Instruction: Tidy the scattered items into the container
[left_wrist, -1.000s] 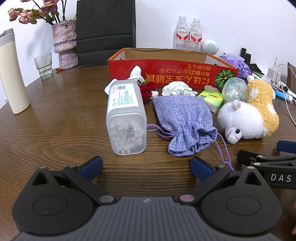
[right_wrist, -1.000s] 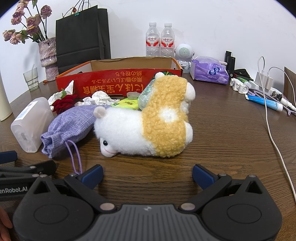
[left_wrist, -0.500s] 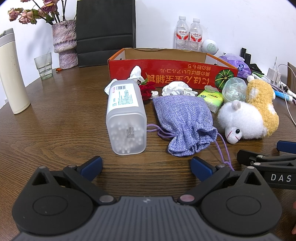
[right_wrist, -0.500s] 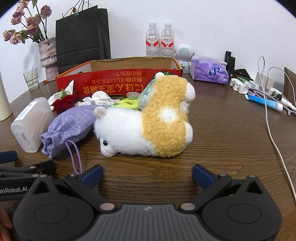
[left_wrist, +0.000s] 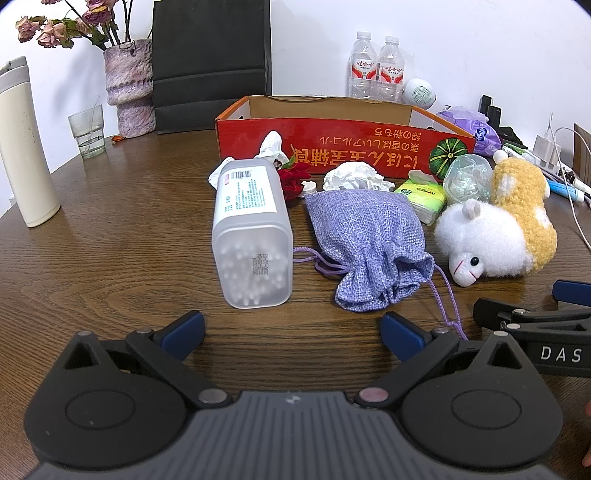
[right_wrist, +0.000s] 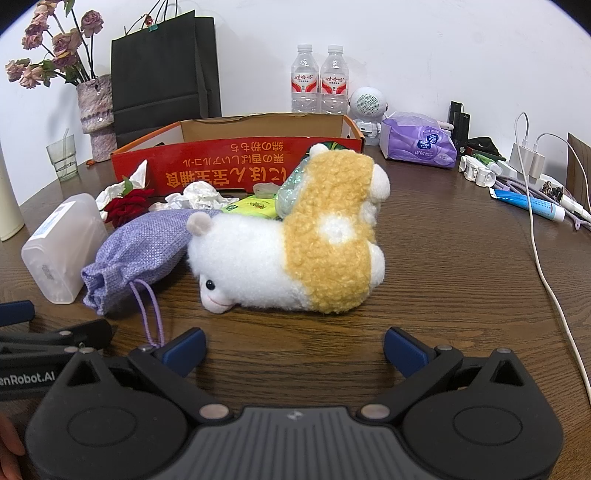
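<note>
Nothing has moved over the last second: both grippers sit where they were and every item lies as it did, so I'd say the tidying has not yet begun and the first pick is still to be chosen.

From the left wrist, the left gripper (left_wrist: 291, 332) rests low over the brown wood-grain table (left_wrist: 110, 266) with its blue-tipped fingers spread wide and nothing between them. Just ahead lies a frosted plastic box of cotton swabs (left_wrist: 251, 236) on its side, its base end towards the camera. Beside it sags a lilac woven drawstring pouch (left_wrist: 369, 240), its cord trailing towards the gripper. Behind these sit a crumpled white tissue (left_wrist: 356, 177), a red fabric rose (left_wrist: 293, 177), a green pocket tissue pack (left_wrist: 421, 195) and a clear crinkled plastic bag (left_wrist: 467, 177). The red open-topped cardboard box (left_wrist: 332, 144), the container, stands just behind the scatter, and what I can see of its inside looks empty.

From the right wrist, the right gripper (right_wrist: 293, 350) is likewise splayed open and holding nothing. Directly before it lies a white and mustard-yellow plush alpaca (right_wrist: 291, 258) on its side, head towards the pouch. It looks soft and bulky, so a grip across the body should hold. The box is close behind it, making a short carry.
</note>
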